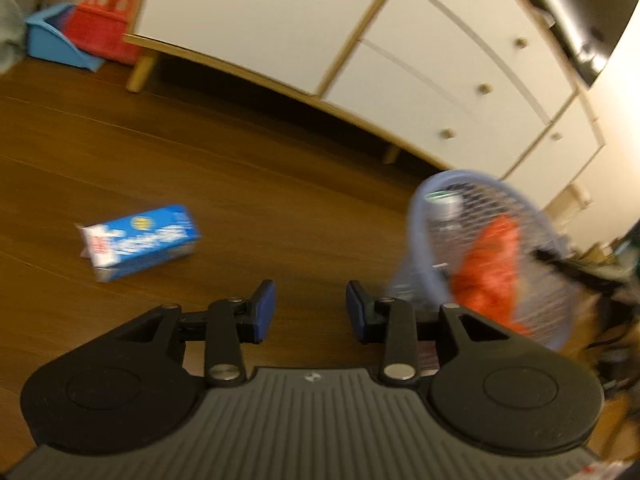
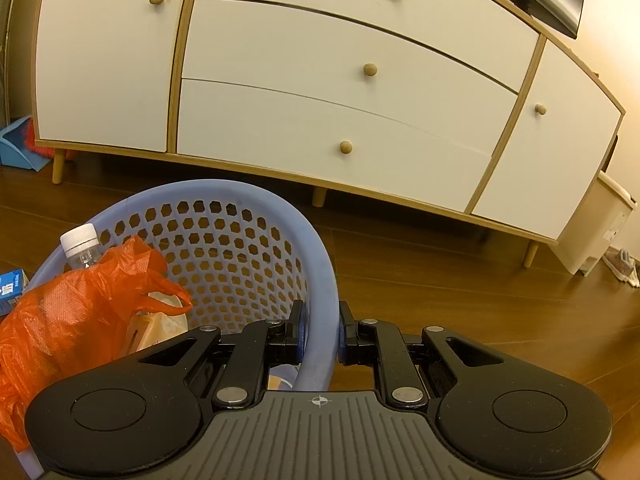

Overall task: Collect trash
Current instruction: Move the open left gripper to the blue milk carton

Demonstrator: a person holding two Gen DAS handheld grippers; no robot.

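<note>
My left gripper (image 1: 311, 308) hangs empty over the brown wooden floor (image 1: 120, 152), its blue-padded fingers set wide apart. The thing I am after, a small blue-and-white printed cardboard carton (image 1: 140, 246), lies on its side on the floor, ahead and to the left of those fingers and well apart from them. I judge it light and fairly stiff but easy to crush. It is blurred, so I cannot tell whether it is open. I would take it across its two long flat faces, near the middle, with a gentle squeeze; its glossy print may be a little slippery.

My right gripper (image 2: 320, 330) is clamped on the near rim of the pale lilac perforated plastic basket (image 2: 224, 200), one finger inside and one outside. The basket already holds a crumpled orange plastic bag (image 2: 80, 300), a clear plastic bottle with a white cap (image 2: 80, 244) and some pale wrapping I cannot identify. In the left view the basket sits to the right of the carton, tilted. Beyond stands a white wood-trimmed sideboard (image 2: 320, 60).
</note>
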